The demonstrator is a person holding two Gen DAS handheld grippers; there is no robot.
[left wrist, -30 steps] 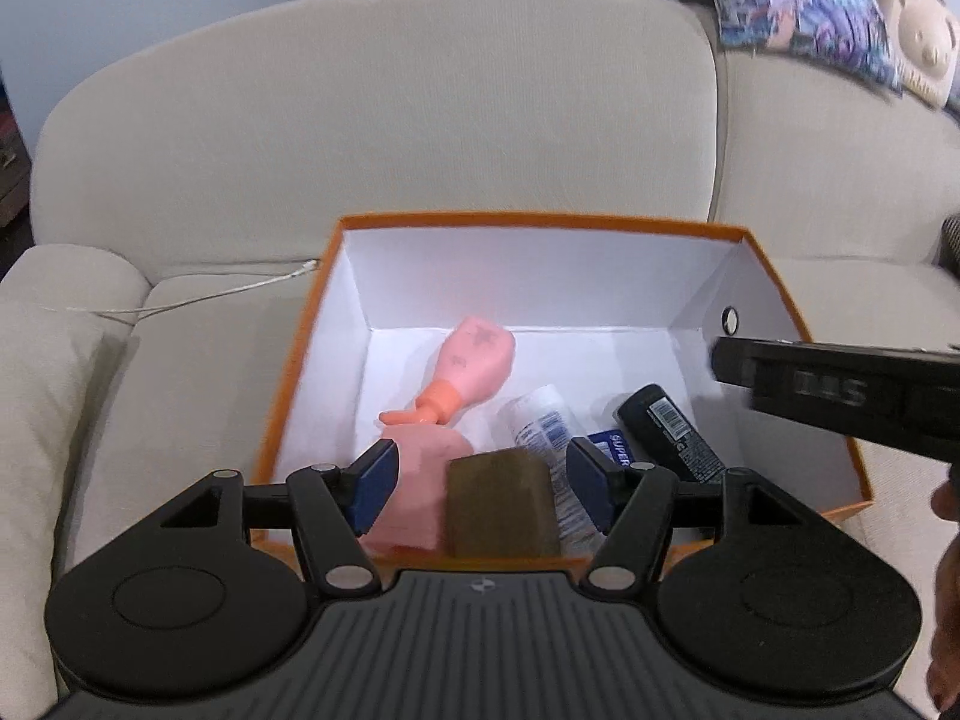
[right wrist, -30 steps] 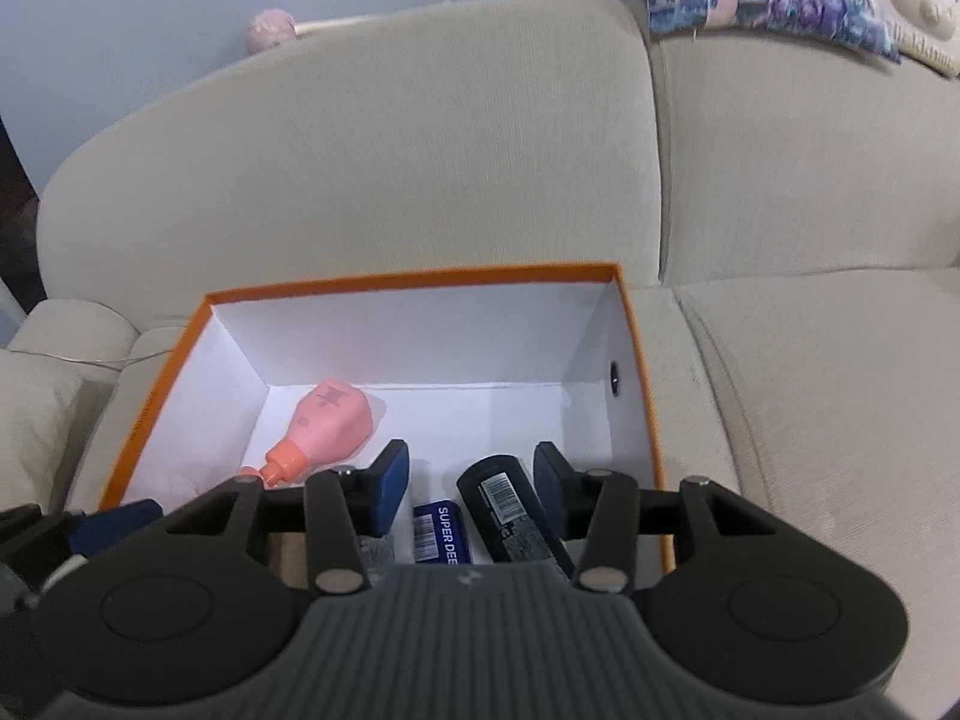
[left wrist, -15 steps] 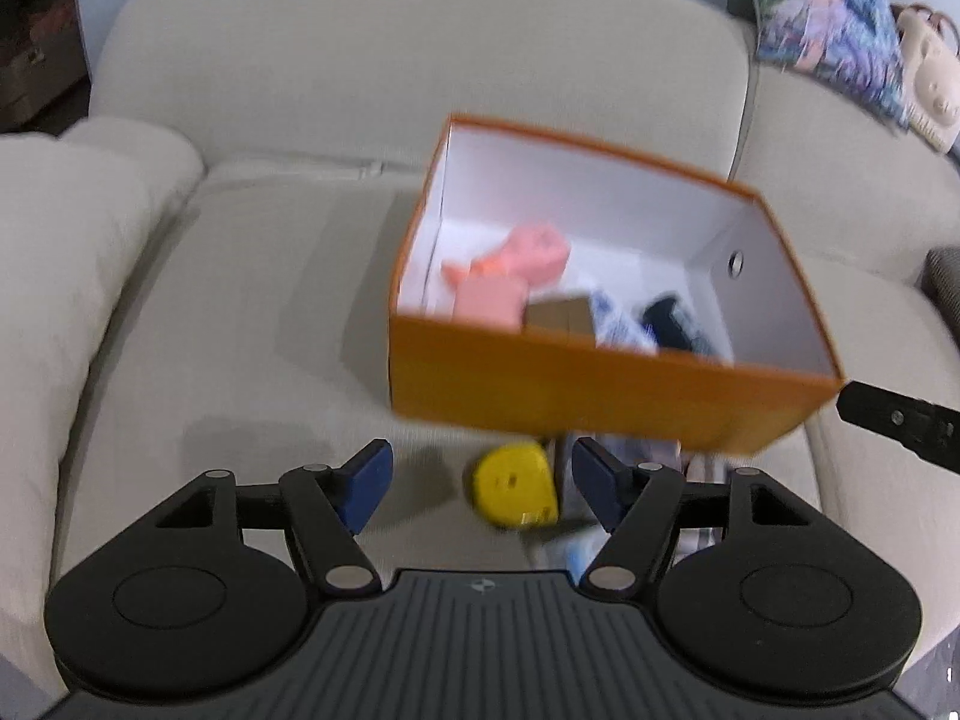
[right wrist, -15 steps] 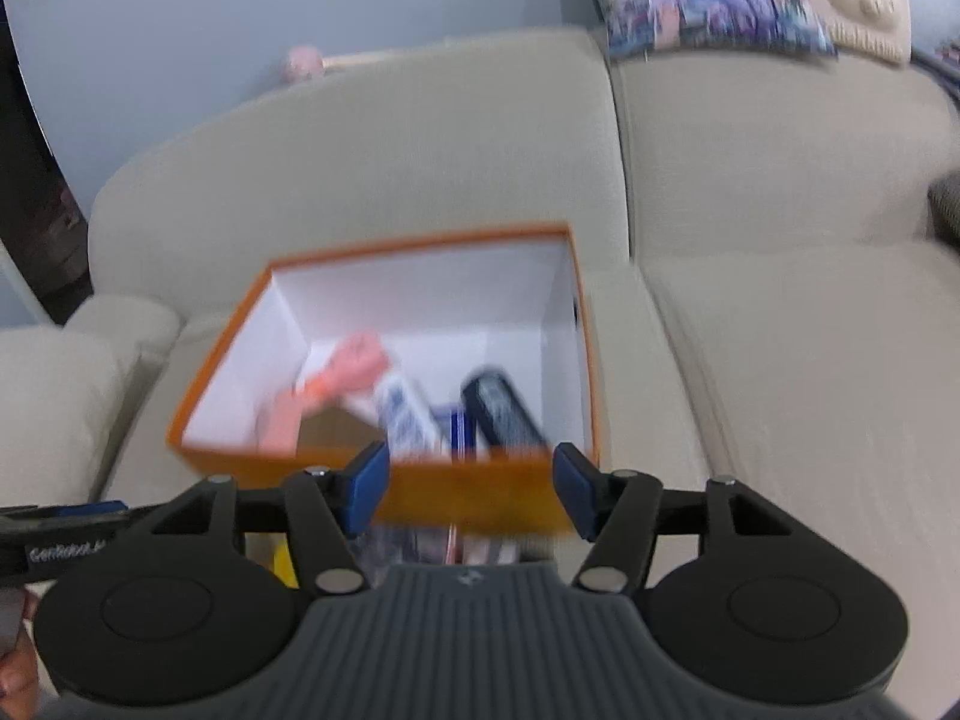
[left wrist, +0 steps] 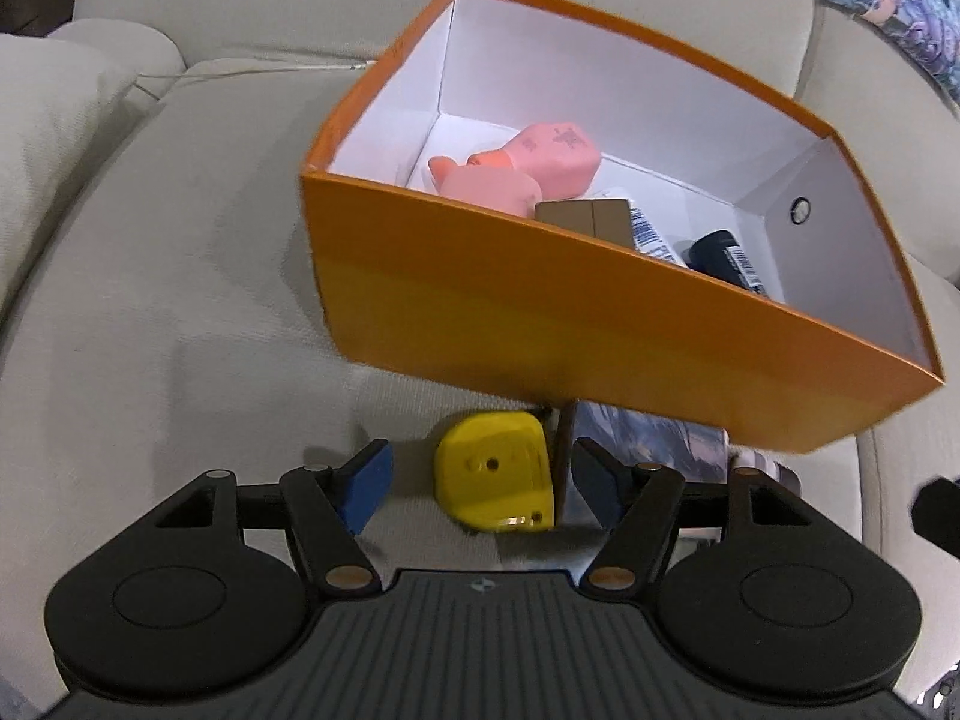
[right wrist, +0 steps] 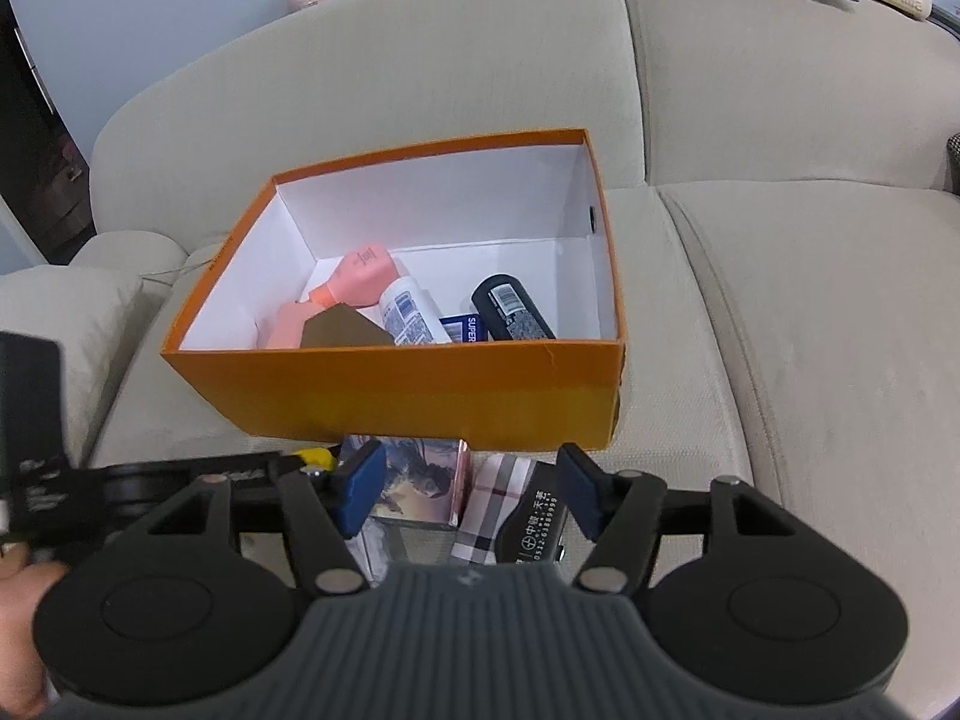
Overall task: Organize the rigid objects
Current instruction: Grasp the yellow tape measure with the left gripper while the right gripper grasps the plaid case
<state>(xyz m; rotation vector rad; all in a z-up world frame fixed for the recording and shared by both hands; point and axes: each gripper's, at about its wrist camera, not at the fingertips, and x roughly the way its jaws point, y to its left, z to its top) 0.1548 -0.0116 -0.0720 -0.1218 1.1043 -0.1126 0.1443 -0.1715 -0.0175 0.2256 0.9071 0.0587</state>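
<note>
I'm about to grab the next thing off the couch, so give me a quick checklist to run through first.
1. Left tool open: ok.
2. Yellow object between the left tool's fingers: ok, not yet gripped.
3. Picture box clear of that grab: not ok, it sits right against the yellow object.
4. Right tool open and holding nothing: ok, above the picture box, plaid item and black device.
5. Room in the orange box: ok, bare floor at the back.
6. Orange box flat on the couch: cannot tell.
</note>
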